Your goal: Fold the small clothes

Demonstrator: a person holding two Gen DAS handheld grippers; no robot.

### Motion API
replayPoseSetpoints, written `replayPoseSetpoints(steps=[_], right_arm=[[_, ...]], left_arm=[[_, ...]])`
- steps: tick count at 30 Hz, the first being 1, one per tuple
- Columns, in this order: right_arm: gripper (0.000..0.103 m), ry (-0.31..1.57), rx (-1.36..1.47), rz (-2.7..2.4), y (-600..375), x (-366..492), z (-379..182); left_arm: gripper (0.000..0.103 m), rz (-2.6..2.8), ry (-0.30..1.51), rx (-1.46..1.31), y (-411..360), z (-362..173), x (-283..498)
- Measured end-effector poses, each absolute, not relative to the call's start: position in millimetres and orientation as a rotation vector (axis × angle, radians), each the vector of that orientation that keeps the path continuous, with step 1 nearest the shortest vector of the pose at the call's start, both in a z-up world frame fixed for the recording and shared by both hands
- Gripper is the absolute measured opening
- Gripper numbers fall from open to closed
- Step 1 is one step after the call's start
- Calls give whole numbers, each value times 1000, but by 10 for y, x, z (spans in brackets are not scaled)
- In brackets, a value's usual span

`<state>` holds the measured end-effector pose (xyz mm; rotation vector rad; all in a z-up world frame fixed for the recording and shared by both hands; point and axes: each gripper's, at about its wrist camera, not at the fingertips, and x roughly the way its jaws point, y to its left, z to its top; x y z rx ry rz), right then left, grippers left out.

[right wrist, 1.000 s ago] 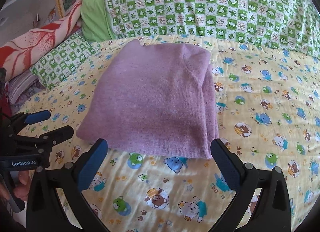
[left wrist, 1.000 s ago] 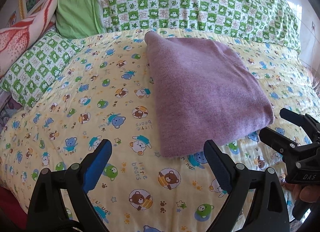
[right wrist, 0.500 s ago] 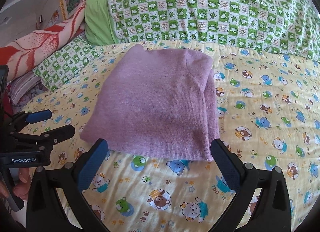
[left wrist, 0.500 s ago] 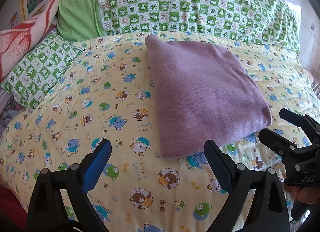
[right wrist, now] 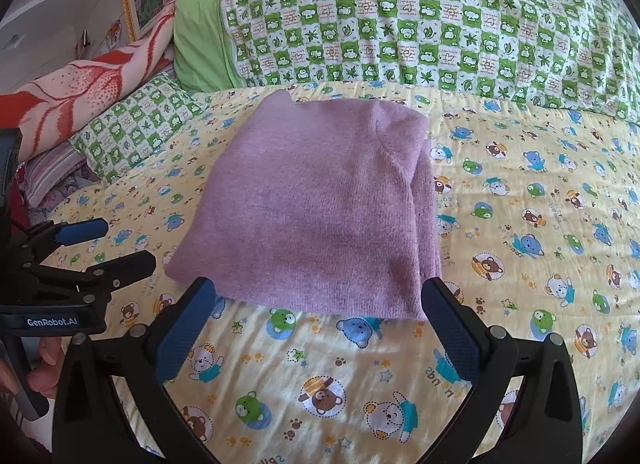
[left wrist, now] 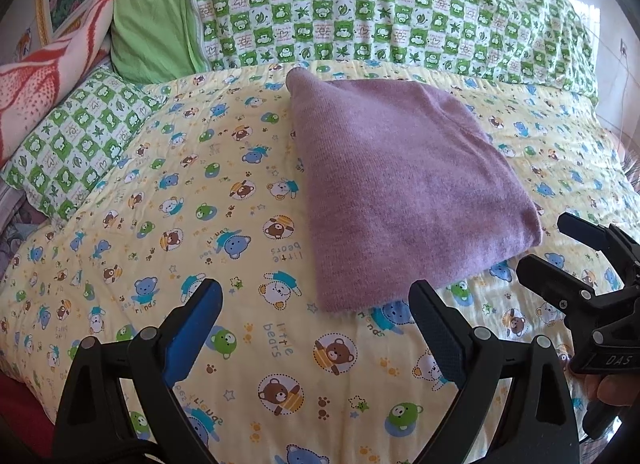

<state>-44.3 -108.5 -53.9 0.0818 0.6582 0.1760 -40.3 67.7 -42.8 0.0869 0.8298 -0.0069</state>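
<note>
Bear-print bedding [left wrist: 248,344] carries a purple knit garment [right wrist: 316,207], lying already folded into a compact rectangle in the middle of the bed, near the checkered pillows [right wrist: 420,19]. Left gripper [left wrist: 316,328] and right gripper [right wrist: 316,316] hover just short of its near edge, jaws spread wide and empty, apparently finished. Both have drawn back slightly since a second ago.
</note>
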Motion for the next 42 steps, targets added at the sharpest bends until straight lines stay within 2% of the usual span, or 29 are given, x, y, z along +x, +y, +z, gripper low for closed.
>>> replayPoseSetpoints(steps=[42], right_arm=[[103, 679, 118, 175, -1148, -403, -560]], left_arm=[[95, -36, 850, 110, 674, -469, -257]])
